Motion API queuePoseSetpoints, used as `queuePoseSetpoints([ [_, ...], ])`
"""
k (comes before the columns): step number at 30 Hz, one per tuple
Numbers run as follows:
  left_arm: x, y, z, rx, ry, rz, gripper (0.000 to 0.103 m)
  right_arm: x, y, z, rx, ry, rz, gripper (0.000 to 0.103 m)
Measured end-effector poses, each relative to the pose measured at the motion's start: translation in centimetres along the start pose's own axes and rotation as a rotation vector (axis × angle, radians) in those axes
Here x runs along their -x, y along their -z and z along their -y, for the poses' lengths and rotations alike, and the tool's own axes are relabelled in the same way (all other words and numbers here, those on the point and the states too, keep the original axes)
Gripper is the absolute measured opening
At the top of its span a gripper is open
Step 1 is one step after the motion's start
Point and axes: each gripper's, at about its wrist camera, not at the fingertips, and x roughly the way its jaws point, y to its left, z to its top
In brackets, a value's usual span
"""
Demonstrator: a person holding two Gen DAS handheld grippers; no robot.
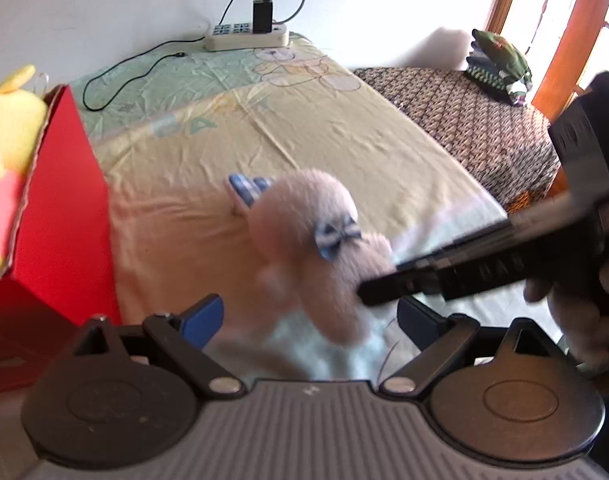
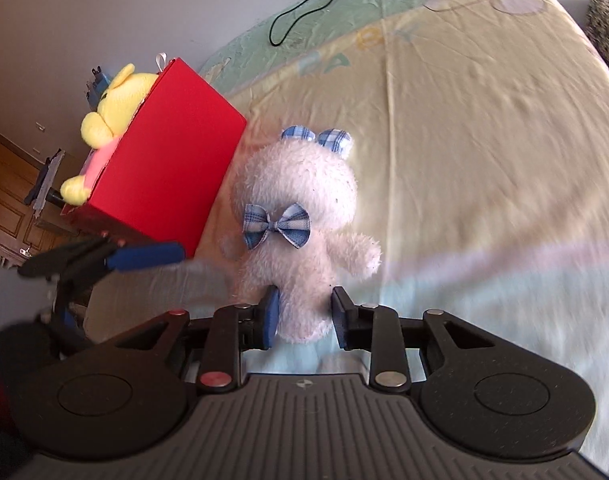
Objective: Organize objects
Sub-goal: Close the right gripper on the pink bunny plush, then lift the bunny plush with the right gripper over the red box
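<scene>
Above the bed sheet [image 2: 484, 128], the right gripper [image 2: 304, 314] pinches the white teddy bear [image 2: 300, 216] by its legs, head pointing away; red box [image 2: 172, 148] lies left; left gripper [image 1: 308, 312] spread, empty.

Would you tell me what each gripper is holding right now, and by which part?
The right gripper holds the white plush bear by its lower body, at the legs. The left gripper is open and holds nothing.

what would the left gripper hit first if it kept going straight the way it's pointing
Probably the white plush bear, which hangs right ahead of the open left gripper, held by the right gripper. Depth is blurry; past it lies only the bedsheet.
</scene>
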Motion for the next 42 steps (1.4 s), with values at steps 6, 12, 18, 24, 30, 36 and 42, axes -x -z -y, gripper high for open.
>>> queuePoseSetpoints([
  [6,-0.8,-1.3,0.3,0.029,0.043,-0.015,0.094,2.4,0.3,1.4,-0.074,-0.047,0.066,0.035],
  [12,-2.8,-1.7,0.8,0.038,0.052,-0.069,0.093,1.9,-1.2,3.7,-0.196,-0.068,0.139,0.035],
  [18,-3.9,-2.0,0.0,0.081,0.038,-0.095,0.091,-2.3,-2.3,4.4,-0.276,-0.159,0.064,0.035],
  [24,-4.9,-1.8,-2.7,0.173,0.002,-0.129,0.09,-4.5,-3.3,2.5,-0.234,-0.265,0.013,0.035],
  [30,-5.9,-1.9,-3.6,0.184,-0.023,-0.157,0.079,-6.3,-5.0,1.6,-0.249,-0.306,-0.016,0.047],
  [36,-5.8,-2.3,-3.5,0.168,-0.02,-0.158,0.071,-5.2,-5.2,1.4,-0.25,-0.317,-0.011,0.04],
  [42,-5.0,-3.0,-1.8,0.103,-0.008,-0.126,0.071,-3.0,-4.8,1.6,-0.255,-0.312,0.035,0.04],
])
